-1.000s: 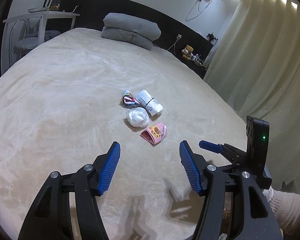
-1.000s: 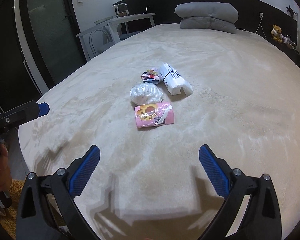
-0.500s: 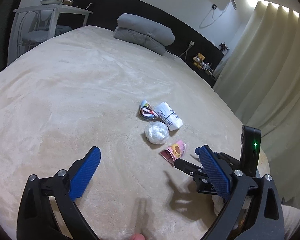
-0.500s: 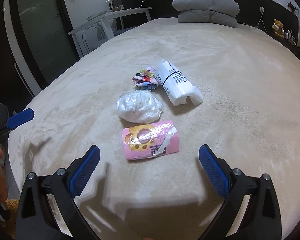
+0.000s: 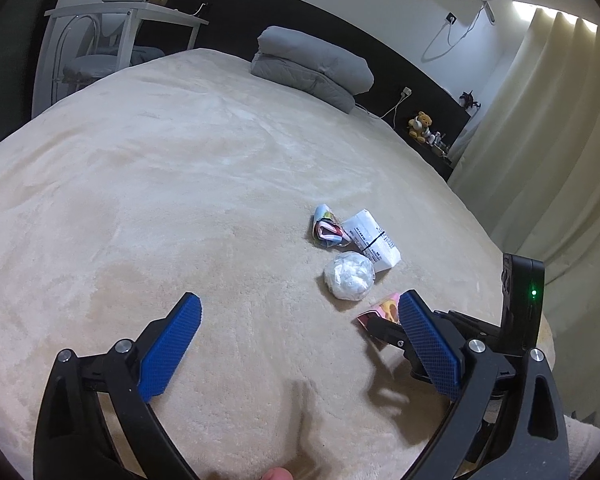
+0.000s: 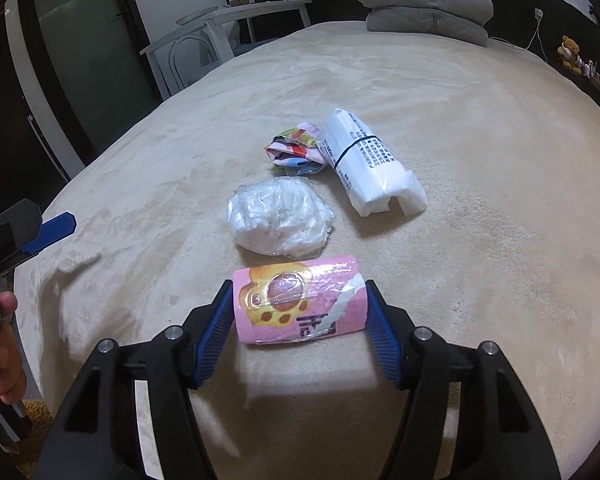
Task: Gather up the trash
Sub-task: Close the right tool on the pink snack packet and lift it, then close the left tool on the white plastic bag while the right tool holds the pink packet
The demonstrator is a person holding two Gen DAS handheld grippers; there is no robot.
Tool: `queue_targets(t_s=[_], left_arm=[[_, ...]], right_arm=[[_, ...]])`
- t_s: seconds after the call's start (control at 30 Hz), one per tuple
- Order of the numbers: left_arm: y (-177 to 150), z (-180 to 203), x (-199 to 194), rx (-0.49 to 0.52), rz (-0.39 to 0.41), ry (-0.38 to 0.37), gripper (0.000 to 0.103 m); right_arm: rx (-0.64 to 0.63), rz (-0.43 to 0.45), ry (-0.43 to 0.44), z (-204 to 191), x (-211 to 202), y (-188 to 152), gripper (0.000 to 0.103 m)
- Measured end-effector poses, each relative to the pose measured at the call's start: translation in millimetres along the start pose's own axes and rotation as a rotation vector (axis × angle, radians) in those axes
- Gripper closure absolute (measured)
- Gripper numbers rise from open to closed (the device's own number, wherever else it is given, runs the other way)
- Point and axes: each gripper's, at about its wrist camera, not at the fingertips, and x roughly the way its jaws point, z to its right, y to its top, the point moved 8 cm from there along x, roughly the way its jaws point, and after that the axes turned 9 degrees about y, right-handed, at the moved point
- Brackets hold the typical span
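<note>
Several pieces of trash lie on the beige bed (image 6: 480, 240). A pink paw-print packet (image 6: 300, 300) sits between the blue pads of my right gripper (image 6: 300, 312), which touch both its ends. Beyond it lie a crumpled clear plastic wad (image 6: 280, 220), a white printed bag with a black band (image 6: 368, 164) and a colourful crumpled wrapper (image 6: 296, 148). My left gripper (image 5: 296, 336) is open and empty over bare bedding, left of the pile. In the left wrist view the pink packet (image 5: 384, 308) is partly hidden behind the right gripper (image 5: 380, 330).
Folded grey bedding (image 5: 312, 68) lies at the head of the bed. A white desk with a chair (image 5: 112, 40) stands at the far left. A curtain (image 5: 560, 160) hangs on the right, and a teddy bear (image 5: 420, 124) sits on the dark ledge.
My right gripper has moved forward to the pink packet and closed its jaws onto it. My left gripper has swung left, so the trash pile now sits further right in its view.
</note>
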Motion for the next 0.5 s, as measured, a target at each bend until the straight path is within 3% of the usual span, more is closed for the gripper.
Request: queue_targets(t_s=[0.5], left_arm=[[-3.6,25.7,35.8,0.043,-0.043,-0.019,0.006]], right_arm=[[0.01,0.081,0.009,10.0,-58.9,-4.6,0.04]])
